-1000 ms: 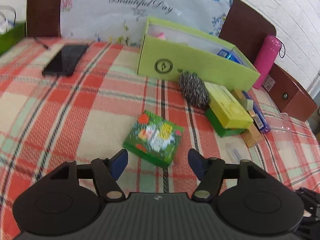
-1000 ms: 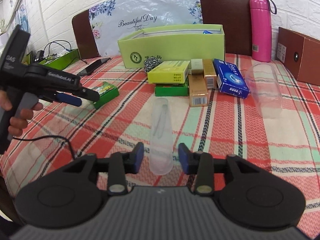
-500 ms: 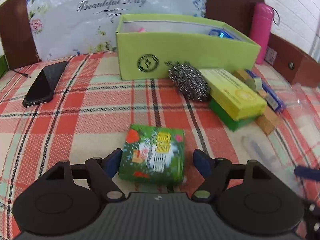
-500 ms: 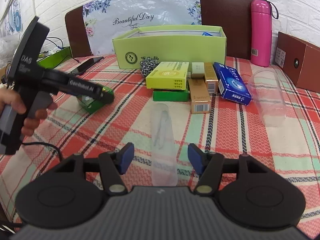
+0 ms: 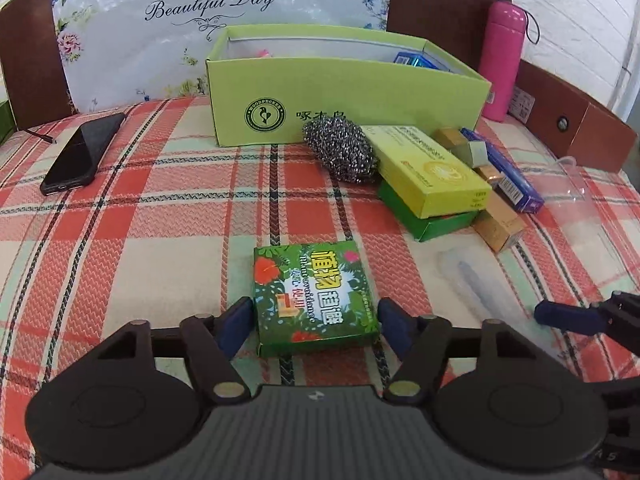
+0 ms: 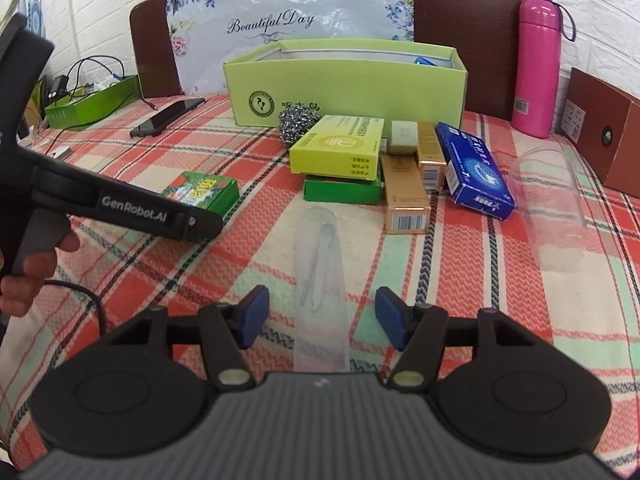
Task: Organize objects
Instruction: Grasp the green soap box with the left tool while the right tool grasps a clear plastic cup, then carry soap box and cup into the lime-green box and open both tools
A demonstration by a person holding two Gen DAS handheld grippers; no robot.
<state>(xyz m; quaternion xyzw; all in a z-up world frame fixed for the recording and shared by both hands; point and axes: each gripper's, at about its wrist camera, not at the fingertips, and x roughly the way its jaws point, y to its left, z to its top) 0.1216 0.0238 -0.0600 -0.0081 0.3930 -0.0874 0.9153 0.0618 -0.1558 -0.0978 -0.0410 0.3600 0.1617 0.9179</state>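
green floral box (image 5: pixel 314 294) sits between the left gripper (image 5: pixel 314 318) pads, open, barely touching; close squarely. right gripper (image 6: pixel 320 314) gapes empty around a clear tube (image 6: pixel 320 276).

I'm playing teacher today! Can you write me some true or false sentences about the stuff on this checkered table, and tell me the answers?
1. The left gripper has its fingers on either side of the flowery green box. True.
2. The pink bottle is lying flat. False: it stands upright.
3. The yellow box rests on a green box. True.
4. The right gripper is shut on the clear tube. False: its fingers are apart, either side of it.
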